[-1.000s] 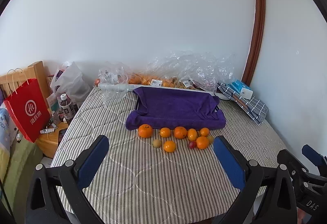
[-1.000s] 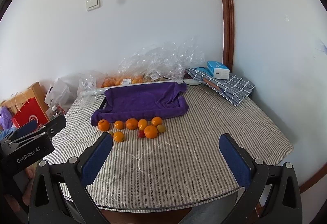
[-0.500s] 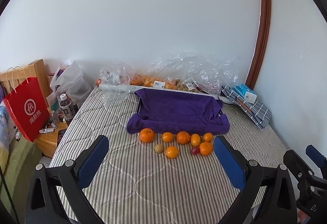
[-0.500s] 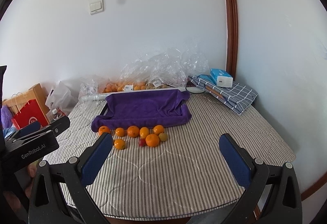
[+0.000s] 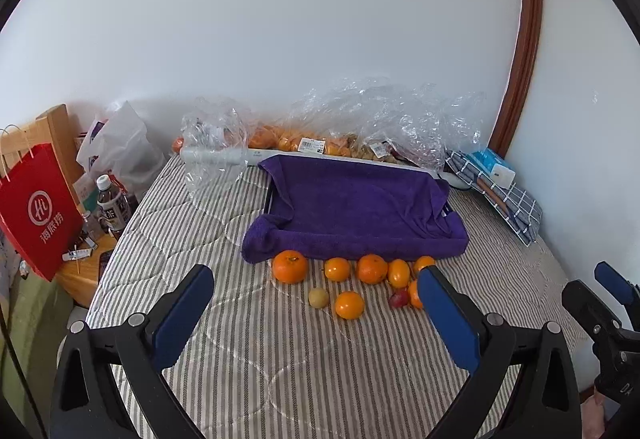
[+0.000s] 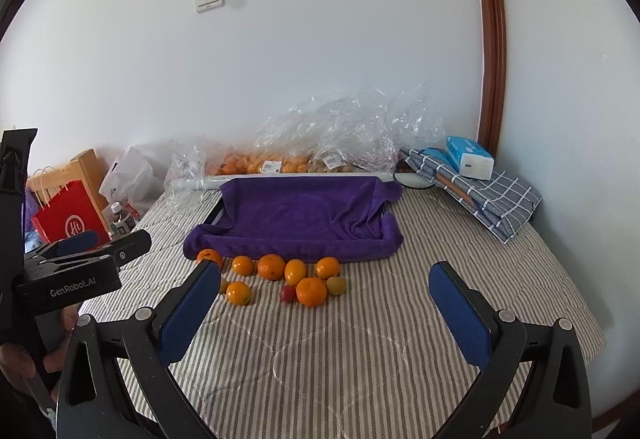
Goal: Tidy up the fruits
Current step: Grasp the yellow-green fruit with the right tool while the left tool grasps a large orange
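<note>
Right now you hold both grippers above the near end of the striped mattress (image 6: pixel 360 359), each spread wide with nothing between its blue pads. Your left gripper (image 5: pixel 316 303) points at the left part of the fruit cluster; your right gripper (image 6: pixel 324 299) sits a little further right, with the cluster just beyond its left pad.

Mid-mattress, the oranges (image 5: pixel 372 269) lie in a loose row touching or just beside the near edge of the purple towel (image 5: pixel 356 207), which is draped over a shallow tray whose rim peeks out at the left side. The largest orange (image 5: pixel 290 266) is at the left end of that row. Nearer to you lie a small yellowish fruit (image 5: pixel 319 297), another orange (image 5: pixel 349 305) just right of it, and a small red fruit (image 6: pixel 287 293) further right. A greenish fruit (image 6: pixel 336 285) rests at the right of the group.

Against the far wall, clear plastic bags (image 6: pixel 352 135) hold more oranges. A red paper bag (image 5: pixel 38 207) stands off the left side, and a checked cloth (image 6: pixel 492 203) with a tissue box (image 6: pixel 470 158) lies at the far right.
</note>
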A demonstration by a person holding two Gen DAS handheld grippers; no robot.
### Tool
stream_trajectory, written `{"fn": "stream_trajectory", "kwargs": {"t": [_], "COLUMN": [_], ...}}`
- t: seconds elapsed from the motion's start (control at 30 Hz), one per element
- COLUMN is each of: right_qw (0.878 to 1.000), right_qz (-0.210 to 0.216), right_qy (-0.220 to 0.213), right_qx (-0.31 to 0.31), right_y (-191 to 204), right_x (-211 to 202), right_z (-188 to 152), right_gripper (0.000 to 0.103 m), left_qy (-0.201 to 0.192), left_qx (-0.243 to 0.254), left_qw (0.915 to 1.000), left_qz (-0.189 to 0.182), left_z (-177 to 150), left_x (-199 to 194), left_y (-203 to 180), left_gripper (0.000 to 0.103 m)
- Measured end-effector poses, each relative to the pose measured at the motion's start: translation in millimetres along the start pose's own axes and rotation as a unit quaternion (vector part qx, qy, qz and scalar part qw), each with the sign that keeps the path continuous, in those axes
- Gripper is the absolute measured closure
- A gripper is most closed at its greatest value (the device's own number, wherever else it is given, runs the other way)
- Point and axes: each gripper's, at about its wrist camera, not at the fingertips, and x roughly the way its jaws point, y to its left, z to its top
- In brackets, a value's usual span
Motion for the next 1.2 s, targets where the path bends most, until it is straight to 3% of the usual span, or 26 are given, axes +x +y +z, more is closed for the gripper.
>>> {"fn": "stream_trajectory", "kwargs": {"t": [0.13,0.27,0.37,0.5,0.7,0.9,1.2], "right_qw": [1.000,0.999,0.997,0.994,0.990,0.989,0.986], "right_qz": [-0.001,0.010,0.020,0.016,0.017,0.020,0.044], "right_qy": [0.017,0.051,0.073,0.106,0.141,0.141,0.163], "right_qx": [0.008,0.008,-0.003,-0.022,-0.026,-0.031,-0.006], "right_y": [-12,-19,-15,-11,-18,-18,-23], "right_x": [37,78,106,139,171,190,217], "right_z": [-2,-12,-26,-42,-56,-59,-55], "right_gripper": [0.001,0.005,0.014,0.041,0.060,0.061,0.064], "left_qy": [0.012,0.036,0.067,0.092,0.091,0.099,0.104], "left_qx": [-0.002,0.014,0.017,0.007,0.013,0.019,-0.013], "left_qw": [0.9999,0.9983,0.9960,0.9937,0.9921,0.9915,0.9936], "left_qz": [0.010,0.045,0.057,0.062,0.085,0.082,0.042], "left_z": [3,-1,-12,-29,-44,-46,-46], "left_x": [30,65,92,115,128,139,148], "left_y": [16,29,40,54,61,64,72], "left_gripper": [0.001,0.001,0.002,0.007,0.007,0.007,0.007]}}
